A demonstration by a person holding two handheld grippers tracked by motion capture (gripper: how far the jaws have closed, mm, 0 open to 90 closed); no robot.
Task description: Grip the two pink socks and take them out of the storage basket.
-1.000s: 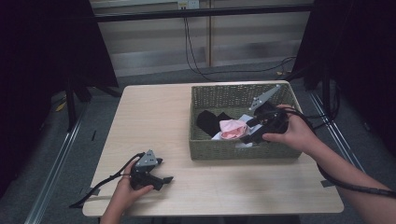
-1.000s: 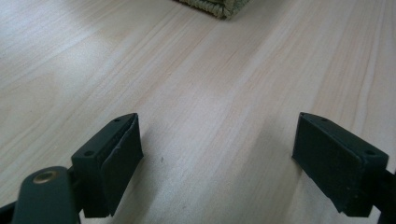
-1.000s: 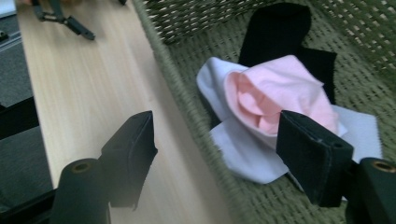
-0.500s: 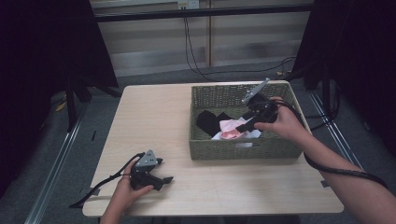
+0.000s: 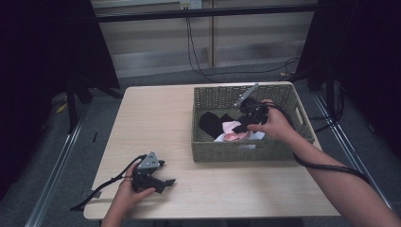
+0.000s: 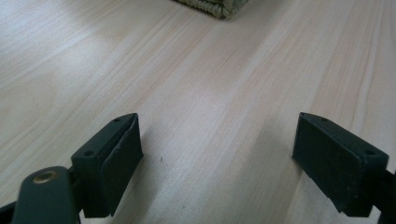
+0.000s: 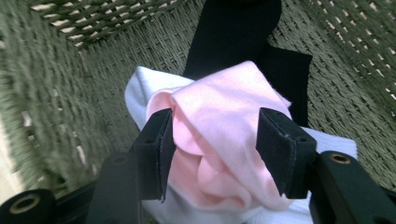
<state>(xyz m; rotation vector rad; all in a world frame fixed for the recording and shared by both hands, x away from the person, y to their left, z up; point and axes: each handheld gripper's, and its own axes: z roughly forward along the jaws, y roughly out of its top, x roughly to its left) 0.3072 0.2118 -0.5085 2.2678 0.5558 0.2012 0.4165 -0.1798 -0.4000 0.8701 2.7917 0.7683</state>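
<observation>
Right gripper around pink cloth

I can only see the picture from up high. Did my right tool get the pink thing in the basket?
Observer: Nearly. In the right gripper view the pink cloth sits between the jaws of the right tool, which have just been closing.
Operator: What's under it?
Observer: A white cloth lies under it, with a black cloth behind, inside the basket.
Operator: Is my left tool holding anything?
Observer: No. The left tool has its jaws wide open over the bare table.
</observation>
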